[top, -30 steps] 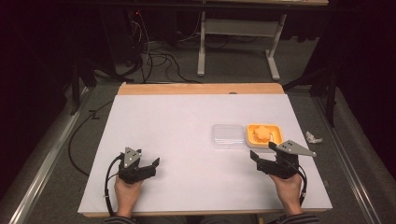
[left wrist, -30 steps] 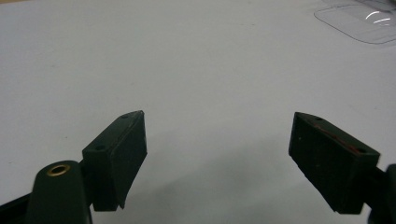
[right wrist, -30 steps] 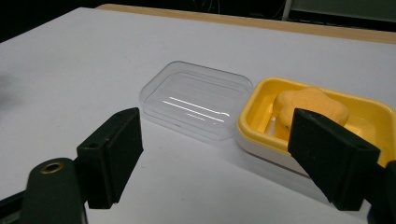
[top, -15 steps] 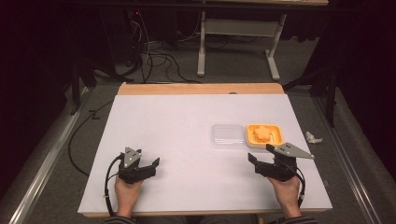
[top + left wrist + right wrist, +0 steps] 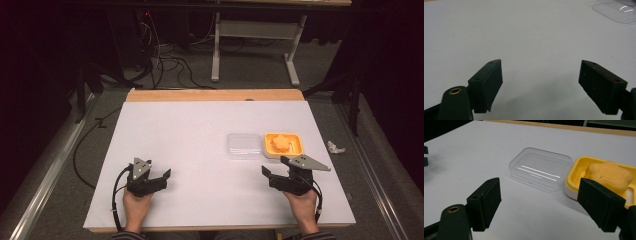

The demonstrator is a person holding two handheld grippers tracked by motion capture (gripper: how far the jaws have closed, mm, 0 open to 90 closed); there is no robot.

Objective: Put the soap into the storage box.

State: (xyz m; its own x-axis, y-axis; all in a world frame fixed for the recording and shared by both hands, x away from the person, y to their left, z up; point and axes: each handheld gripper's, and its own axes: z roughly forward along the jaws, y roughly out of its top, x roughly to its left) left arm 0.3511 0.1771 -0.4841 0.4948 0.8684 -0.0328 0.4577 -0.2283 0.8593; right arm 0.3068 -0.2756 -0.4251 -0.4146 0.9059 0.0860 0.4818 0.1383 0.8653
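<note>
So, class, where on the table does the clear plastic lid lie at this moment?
In the high view, the clear plastic lid lies flat on the white table, right of centre, immediately left of the yellow soap dish and just beyond the right claw.

I read this as a lab or test workspace. A white work table (image 5: 200, 150) with a wooden edge stands on grey carpet. At 12 o'clock, a metal desk frame (image 5: 255, 45); at 11 o'clock, loose cables (image 5: 165, 62) on the floor. The surroundings are dark.
</note>
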